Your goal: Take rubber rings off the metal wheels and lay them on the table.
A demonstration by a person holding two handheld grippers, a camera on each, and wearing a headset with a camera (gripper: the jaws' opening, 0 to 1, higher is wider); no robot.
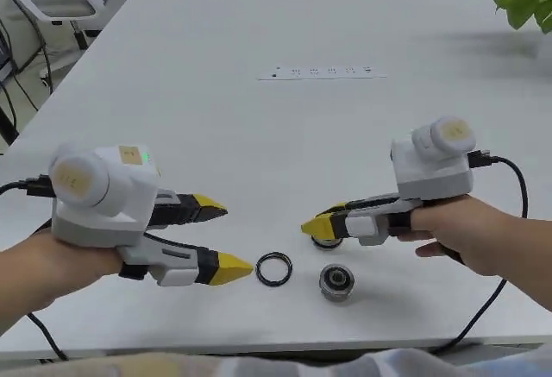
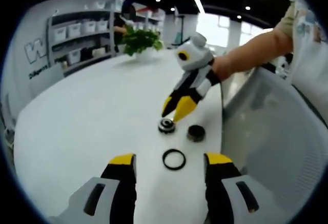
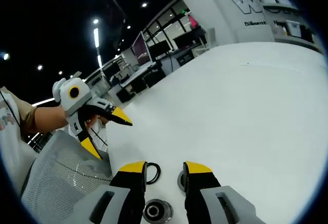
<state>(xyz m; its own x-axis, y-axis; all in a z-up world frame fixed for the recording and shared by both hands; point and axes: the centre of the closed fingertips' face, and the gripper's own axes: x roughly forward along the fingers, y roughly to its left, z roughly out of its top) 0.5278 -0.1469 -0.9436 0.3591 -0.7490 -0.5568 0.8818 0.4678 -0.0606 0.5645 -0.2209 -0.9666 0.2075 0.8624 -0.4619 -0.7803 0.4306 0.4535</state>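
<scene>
Left gripper (image 1: 231,239) jaws spread; freed rubber ring (image 1: 273,269) on table (image 1: 259,135) at their 3 o'clock. Right gripper (image 1: 310,226) jaws, narrowly parted, hover over a metal wheel (image 2: 166,125): hook its ring's edge, peel upward.

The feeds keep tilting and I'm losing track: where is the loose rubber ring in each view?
Head view: the rubber ring lies flat at bottom centre, just right of the left gripper.
Left gripper view: the rubber ring is at lower centre, ahead between that gripper's own jaws.
Right gripper view: the rubber ring is at the bottom, partly behind the left-hand jaw.
Shared landmark: the metal wheel lying beside the ring, near the table edge.
</scene>
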